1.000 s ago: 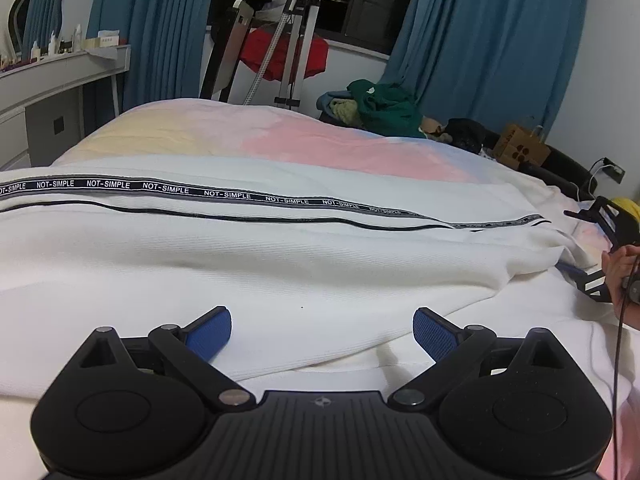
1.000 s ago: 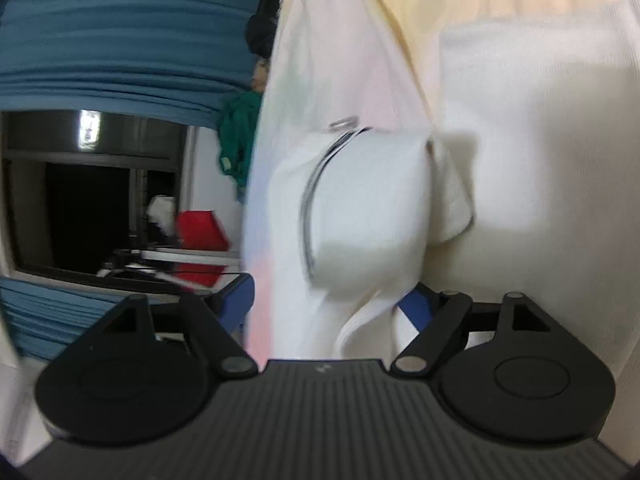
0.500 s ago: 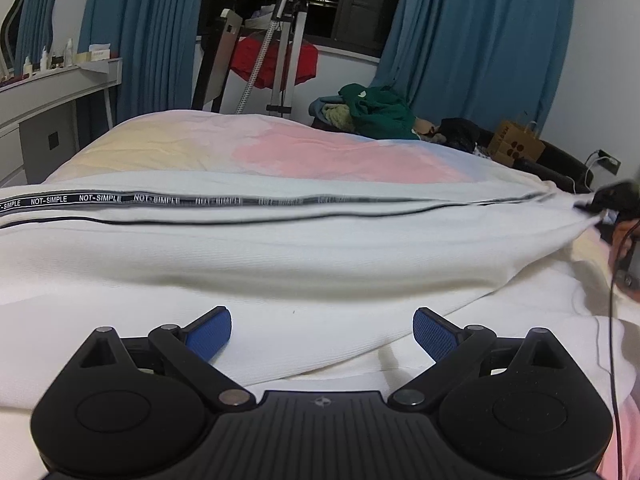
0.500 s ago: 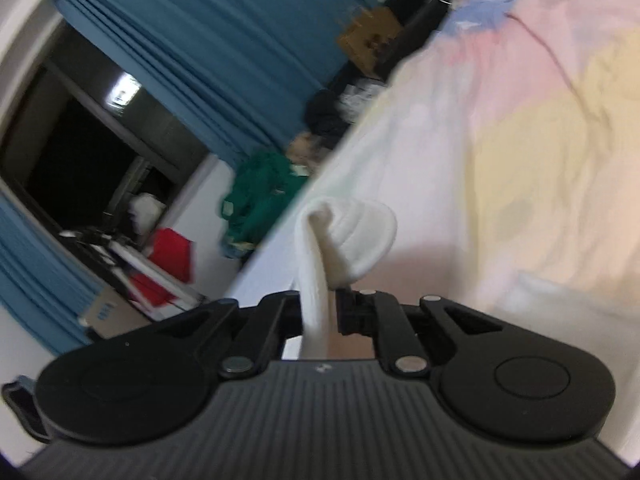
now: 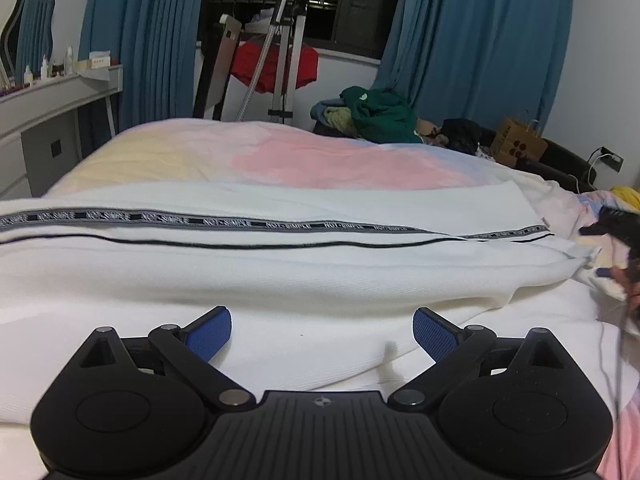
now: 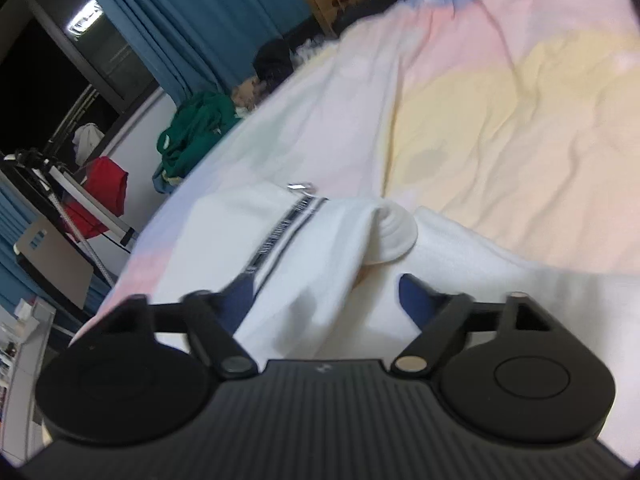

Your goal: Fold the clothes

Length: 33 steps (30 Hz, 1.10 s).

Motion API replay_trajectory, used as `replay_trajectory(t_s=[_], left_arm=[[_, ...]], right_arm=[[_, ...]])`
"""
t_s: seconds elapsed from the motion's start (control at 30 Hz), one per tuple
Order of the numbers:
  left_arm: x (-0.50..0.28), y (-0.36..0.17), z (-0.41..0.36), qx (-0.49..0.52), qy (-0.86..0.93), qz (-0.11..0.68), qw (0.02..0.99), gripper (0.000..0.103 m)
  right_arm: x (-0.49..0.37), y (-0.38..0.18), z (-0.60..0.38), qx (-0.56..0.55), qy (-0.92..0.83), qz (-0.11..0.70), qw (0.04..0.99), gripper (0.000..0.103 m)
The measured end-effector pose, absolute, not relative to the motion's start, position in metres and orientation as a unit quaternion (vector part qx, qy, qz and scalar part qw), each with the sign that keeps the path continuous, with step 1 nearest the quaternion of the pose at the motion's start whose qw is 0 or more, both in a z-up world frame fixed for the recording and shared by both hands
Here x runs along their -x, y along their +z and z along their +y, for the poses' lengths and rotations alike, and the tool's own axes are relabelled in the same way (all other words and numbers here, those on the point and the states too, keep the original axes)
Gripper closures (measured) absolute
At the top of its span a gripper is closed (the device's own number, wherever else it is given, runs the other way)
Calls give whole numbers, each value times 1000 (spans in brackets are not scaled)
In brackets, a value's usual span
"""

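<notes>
Both grippers, left (image 5: 322, 326) and right (image 6: 324, 298), wide open over white garment (image 5: 280, 264) on pastel bedspread (image 5: 304, 156).

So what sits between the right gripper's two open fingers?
In the right wrist view, a bunched fold of the white garment lies between the right gripper's spread fingers.

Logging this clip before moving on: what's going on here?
A person is folding a white garment with a lettered black stripe on a pastel bed. The right hand-held gripper is open, with the garment's cuff end lying loose between its fingers. The left hand-held gripper is open over the near edge, gripping nothing.
</notes>
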<state>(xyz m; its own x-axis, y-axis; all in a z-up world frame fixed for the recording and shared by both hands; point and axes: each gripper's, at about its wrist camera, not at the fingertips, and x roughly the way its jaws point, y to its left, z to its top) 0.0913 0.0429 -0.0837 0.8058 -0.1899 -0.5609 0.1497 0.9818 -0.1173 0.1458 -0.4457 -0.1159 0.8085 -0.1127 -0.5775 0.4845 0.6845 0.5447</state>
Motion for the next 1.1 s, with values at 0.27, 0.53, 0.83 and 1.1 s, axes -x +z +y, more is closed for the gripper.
replay_trajectory(t_s=[0.27,0.53,0.83,1.1], left_arm=[[-68,-47,78,43,-37,246,968,6],[-65,27,192,57,55,214,974,3],[-156,-13,366,43,169,358,917,8],[-198,-55,443,177,119,420,882,23]], right_arm=[[-80,-59,-359,-292,-124,293,902,21],[-29,-52,-293,-270,-48,315,909,21],[-79,-94,-282,-271,-55,384,881,20],[-100,-96,-251,-205,-30,395,895,19]])
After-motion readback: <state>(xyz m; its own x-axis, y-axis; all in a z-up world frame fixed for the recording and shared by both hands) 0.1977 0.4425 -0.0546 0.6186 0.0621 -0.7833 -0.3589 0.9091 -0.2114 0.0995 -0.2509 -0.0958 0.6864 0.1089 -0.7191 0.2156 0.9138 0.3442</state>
